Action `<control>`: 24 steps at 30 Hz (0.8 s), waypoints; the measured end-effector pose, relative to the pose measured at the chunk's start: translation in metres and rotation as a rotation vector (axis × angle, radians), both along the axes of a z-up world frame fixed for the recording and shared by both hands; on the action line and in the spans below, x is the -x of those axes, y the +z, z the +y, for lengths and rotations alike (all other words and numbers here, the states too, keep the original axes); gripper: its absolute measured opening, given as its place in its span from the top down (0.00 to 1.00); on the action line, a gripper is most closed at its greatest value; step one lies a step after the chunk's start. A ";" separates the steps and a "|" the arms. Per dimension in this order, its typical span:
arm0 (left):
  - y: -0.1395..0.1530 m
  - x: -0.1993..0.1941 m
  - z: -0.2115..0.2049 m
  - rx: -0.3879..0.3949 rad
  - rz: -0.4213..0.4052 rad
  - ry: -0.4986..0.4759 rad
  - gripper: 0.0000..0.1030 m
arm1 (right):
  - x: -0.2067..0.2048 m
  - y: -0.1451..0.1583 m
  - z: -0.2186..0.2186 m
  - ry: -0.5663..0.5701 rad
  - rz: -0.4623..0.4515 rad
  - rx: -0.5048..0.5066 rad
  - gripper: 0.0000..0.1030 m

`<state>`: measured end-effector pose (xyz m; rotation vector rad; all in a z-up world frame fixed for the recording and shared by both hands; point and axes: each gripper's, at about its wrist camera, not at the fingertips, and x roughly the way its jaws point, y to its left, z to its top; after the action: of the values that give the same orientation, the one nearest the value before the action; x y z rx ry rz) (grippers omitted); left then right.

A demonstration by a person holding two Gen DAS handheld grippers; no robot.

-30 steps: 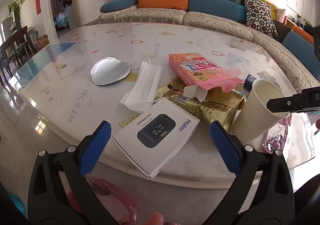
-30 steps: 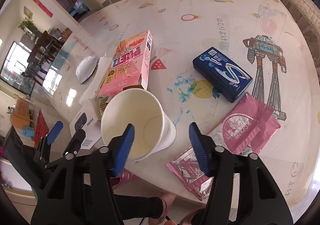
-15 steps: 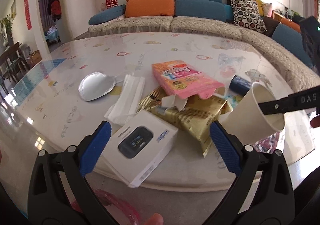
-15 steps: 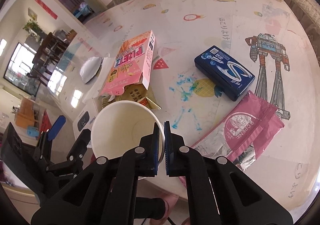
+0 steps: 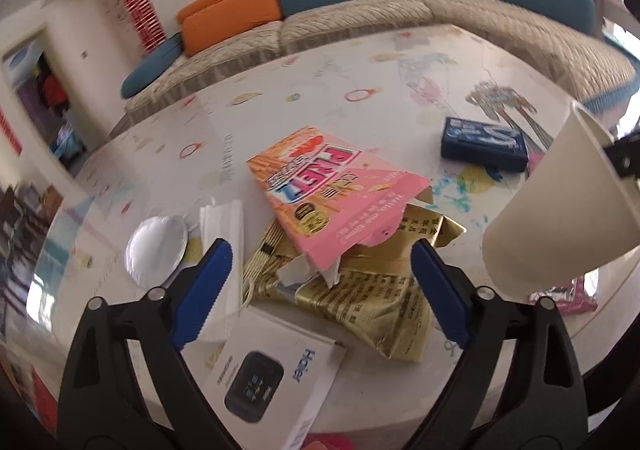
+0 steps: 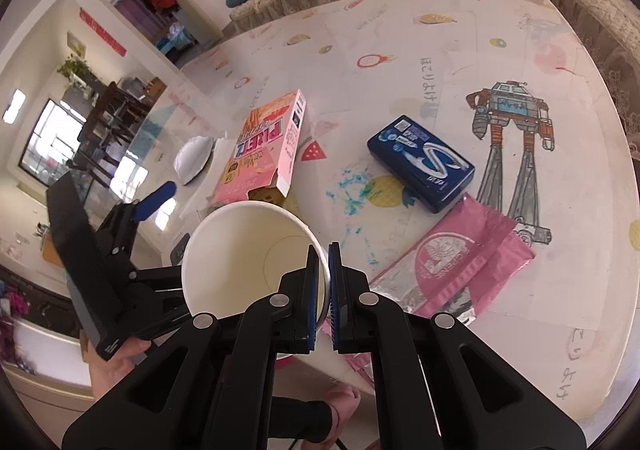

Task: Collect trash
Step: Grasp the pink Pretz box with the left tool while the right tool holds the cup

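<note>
My right gripper [image 6: 324, 290] is shut on the rim of a white paper cup [image 6: 244, 250], held lifted and tilted above the table; the cup shows at the right in the left wrist view [image 5: 560, 218]. My left gripper [image 5: 320, 290] is open and empty, hovering over the trash pile: a pink Pretz box [image 5: 332, 190], a gold wrapper [image 5: 368, 290], a white Haier box [image 5: 272, 374], a white tissue [image 5: 224, 234] and a silver foil lid [image 5: 156, 250]. A blue gum pack [image 6: 420, 162] and a pink foil bag [image 6: 452, 262] lie to the right.
The round table [image 6: 540, 310] has a drawn-on cover. A curved sofa [image 5: 360, 18] runs behind it. The table's near edge [image 5: 400, 410] is just below my left gripper. The left gripper also shows in the right wrist view [image 6: 120, 250].
My right gripper closed on the cup's rim and lifted it off the table. My left gripper moved up and forward over the pile, staying open.
</note>
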<state>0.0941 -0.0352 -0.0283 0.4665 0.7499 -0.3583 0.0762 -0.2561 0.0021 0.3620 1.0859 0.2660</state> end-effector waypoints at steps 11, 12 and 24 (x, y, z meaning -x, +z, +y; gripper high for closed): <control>-0.009 -0.016 -0.043 -0.199 -0.046 -0.084 0.36 | 0.006 -0.008 -0.022 -0.030 -0.008 -0.049 0.94; -0.009 -0.019 -0.044 -0.191 -0.032 -0.083 0.50 | 0.006 -0.008 -0.022 -0.028 -0.008 -0.051 0.94; 0.001 -0.020 -0.034 -0.108 -0.002 -0.060 0.91 | 0.010 -0.008 -0.025 -0.028 -0.019 -0.058 0.94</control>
<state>0.1137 -0.0687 -0.0270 0.5924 0.7569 -0.3742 0.0659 -0.2813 -0.0055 0.4252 1.0557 0.2758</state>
